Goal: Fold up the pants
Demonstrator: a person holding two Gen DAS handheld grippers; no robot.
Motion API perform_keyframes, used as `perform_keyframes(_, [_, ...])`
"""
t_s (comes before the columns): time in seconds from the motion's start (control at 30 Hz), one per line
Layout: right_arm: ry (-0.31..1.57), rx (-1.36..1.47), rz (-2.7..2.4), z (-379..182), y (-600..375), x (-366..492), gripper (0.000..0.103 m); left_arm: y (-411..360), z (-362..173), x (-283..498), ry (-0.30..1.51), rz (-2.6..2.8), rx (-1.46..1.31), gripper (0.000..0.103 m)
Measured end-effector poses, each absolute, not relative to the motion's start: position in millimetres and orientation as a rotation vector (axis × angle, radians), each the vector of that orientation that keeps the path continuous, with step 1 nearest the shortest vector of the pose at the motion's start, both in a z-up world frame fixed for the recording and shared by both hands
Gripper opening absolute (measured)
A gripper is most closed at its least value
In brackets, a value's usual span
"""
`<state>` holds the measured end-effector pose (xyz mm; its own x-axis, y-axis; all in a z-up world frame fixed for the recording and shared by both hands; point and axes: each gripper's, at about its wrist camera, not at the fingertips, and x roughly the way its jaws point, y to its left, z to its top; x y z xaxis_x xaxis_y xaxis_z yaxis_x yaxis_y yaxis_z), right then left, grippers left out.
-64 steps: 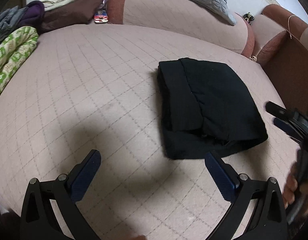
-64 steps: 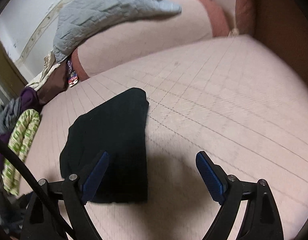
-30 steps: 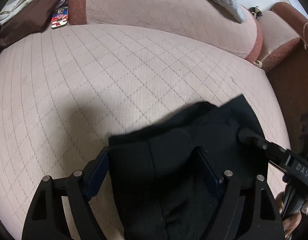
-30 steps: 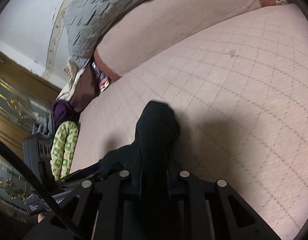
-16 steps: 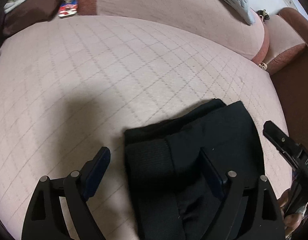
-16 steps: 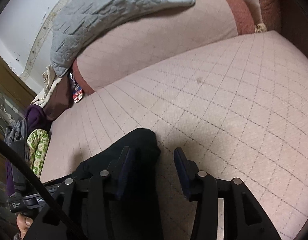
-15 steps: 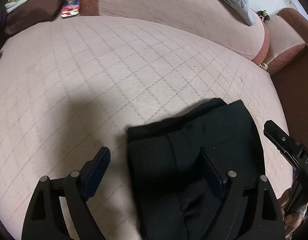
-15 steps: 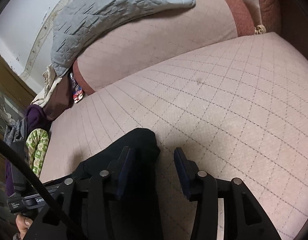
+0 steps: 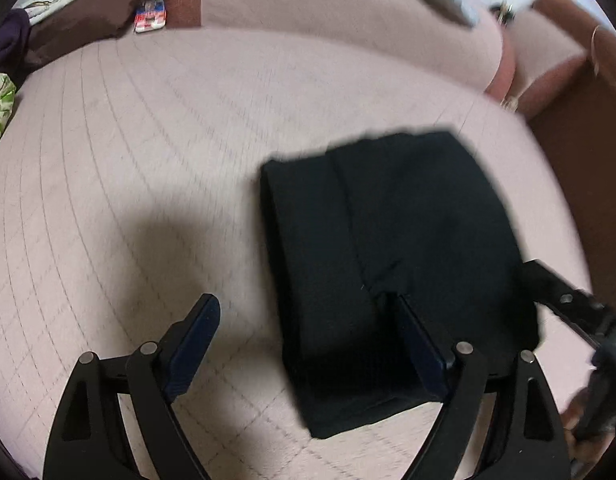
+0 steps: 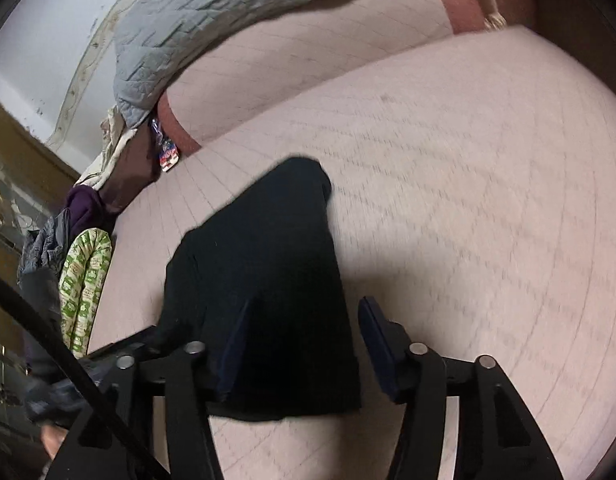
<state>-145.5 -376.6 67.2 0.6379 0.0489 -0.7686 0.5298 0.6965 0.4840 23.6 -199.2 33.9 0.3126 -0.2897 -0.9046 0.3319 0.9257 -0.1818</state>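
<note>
Right gripper (image 10: 303, 344) has let go, jaws opening; left gripper (image 9: 308, 344) spread, empty. Pants (image 9: 392, 264) lie folded on sofa (image 9: 147, 160) — fold looks done.

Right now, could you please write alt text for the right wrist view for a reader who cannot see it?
Folded black pants lie flat on a pink quilted sofa seat, under the right gripper, whose jaws are opening with the pants' near edge between them, unpinched. A grey quilt drapes the backrest, and clothes are piled at the left.
</note>
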Motion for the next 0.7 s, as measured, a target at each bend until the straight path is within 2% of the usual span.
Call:
perform_keyframes(0.17, [0.925, 0.705, -0.362, 46.1, -365.9, -144.0, 0.060, -198.7, 28.0, 25.5, 1.217, -0.398, 0.003, 0.089])
perform_keyframes(0.4, [0.844, 0.694, -0.352, 67.6, -352.0, -170.0, 0.063, -191.5, 59.0, 0.1, 1.104, -0.421, 0.046, 0.089])
perform_keyframes(0.43, [0.859, 0.690, -0.355, 63.8, -348.5, -169.6, 0.066, -193.6, 55.6, -2.7, 1.097, -0.414, 0.084, 0.089])
perform_keyframes(0.53, [0.924, 0.703, -0.343, 46.1, -345.8, -164.8, 0.067, -199.5, 39.9, -8.2, 1.120, -0.403, 0.142, 0.089])
perform_keyframes(0.7, [0.843, 0.664, -0.368, 66.1, -340.9, -183.5, 0.068, -191.0, 50.2, -21.8, 1.105, -0.422, 0.095, 0.089])
